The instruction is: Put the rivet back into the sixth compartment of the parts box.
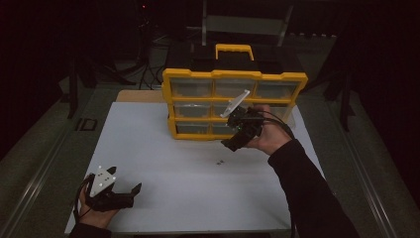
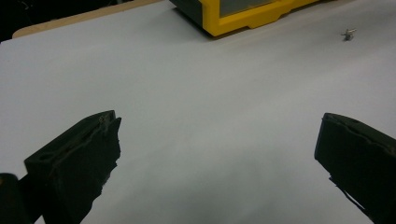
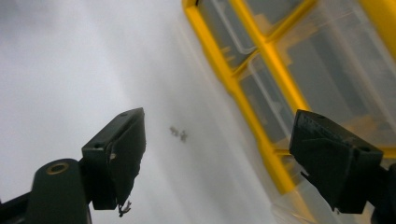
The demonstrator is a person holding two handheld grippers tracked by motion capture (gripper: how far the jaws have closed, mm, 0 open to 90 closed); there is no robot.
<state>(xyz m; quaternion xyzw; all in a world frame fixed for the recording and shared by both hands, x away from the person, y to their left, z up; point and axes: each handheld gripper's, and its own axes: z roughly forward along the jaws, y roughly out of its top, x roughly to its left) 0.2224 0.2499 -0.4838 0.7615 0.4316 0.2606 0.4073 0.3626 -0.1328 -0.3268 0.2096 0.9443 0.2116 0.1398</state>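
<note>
A yellow organizer box (image 1: 233,75) with clear drawers stands upright at the table's far middle; its black-and-yellow handle (image 1: 234,49) is on top. Two tiny metal screws (image 1: 219,161) lie on the white table in front of it. They also appear as the screws (image 3: 179,134) in the right gripper view, and one screw (image 2: 348,33) is far off in the left gripper view. My right gripper (image 1: 236,139) hovers open by the box's lower right drawers, tilted down toward the table. My left gripper (image 1: 126,179) rests open near the front left corner, holding nothing.
The white table (image 1: 163,148) spreads between the two grippers. A wooden board edge (image 1: 138,95) shows behind it at the left. Dark floor, cables and stand legs surround the table. The box's yellow corner (image 2: 233,18) lies far ahead of the left gripper.
</note>
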